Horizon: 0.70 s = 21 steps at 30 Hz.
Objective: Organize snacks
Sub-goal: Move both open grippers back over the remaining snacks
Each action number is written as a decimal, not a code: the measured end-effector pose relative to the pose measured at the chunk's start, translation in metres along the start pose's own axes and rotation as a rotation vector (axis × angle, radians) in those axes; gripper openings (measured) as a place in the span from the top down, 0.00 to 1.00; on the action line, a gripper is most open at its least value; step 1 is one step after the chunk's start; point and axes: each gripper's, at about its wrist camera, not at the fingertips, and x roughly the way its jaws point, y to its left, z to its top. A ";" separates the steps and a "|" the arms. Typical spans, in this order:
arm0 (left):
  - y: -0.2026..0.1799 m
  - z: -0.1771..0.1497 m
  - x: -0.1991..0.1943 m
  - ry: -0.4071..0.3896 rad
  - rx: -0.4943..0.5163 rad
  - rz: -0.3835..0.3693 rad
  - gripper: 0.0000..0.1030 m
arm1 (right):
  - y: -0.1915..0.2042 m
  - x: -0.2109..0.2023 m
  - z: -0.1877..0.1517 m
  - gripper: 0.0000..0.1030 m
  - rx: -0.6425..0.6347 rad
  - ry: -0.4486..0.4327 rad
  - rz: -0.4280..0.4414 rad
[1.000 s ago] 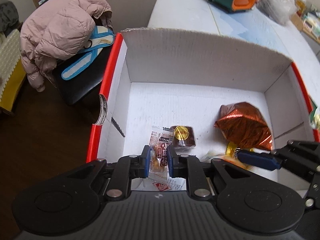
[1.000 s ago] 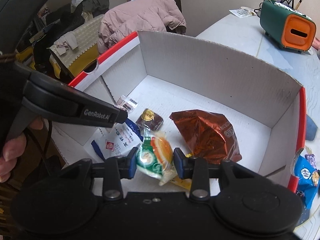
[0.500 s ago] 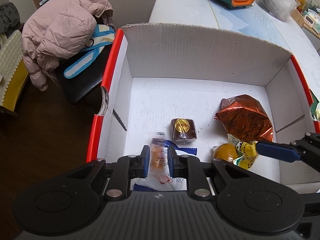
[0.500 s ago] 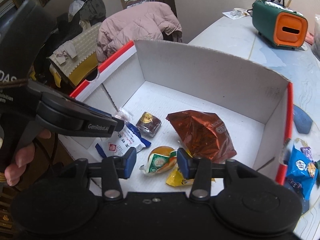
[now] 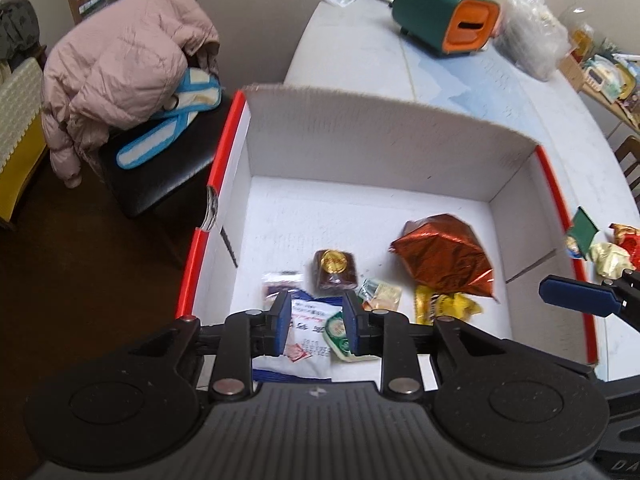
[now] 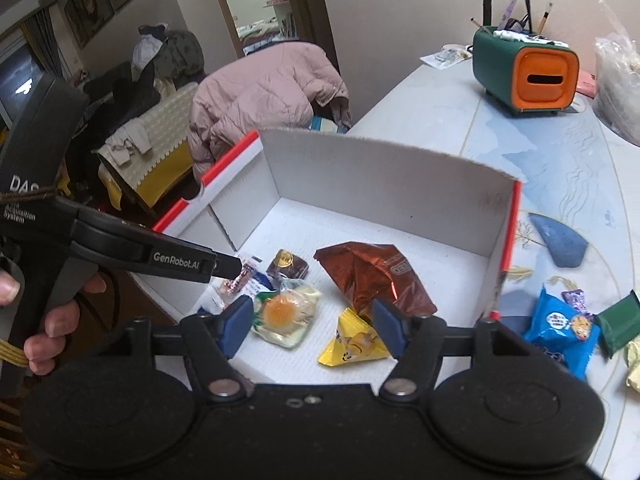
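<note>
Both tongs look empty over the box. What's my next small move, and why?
Probably swing the right tongs rightward, out over the box's red rim, toward the blue snack packet on the table. Its jaws are open with nothing gripped, and several snacks lie outside the box, that packet nearest.

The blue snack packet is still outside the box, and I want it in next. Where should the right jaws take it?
Grip the blue snack packet across its puffed middle, coming from above. It lies flat on the table beside the box, and a green packet crowds its right edge. The right gripper is already open.
</note>
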 end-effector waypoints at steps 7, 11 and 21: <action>-0.018 -0.004 -0.027 -0.072 0.018 -0.056 0.74 | -0.002 -0.030 0.000 0.26 0.001 -0.067 0.004; -0.029 -0.006 -0.040 -0.098 0.015 -0.100 0.74 | -0.004 -0.050 -0.003 0.22 -0.009 -0.106 0.009; -0.074 -0.015 -0.064 -0.148 0.051 -0.217 0.70 | -0.031 -0.099 -0.017 0.15 0.030 -0.180 -0.004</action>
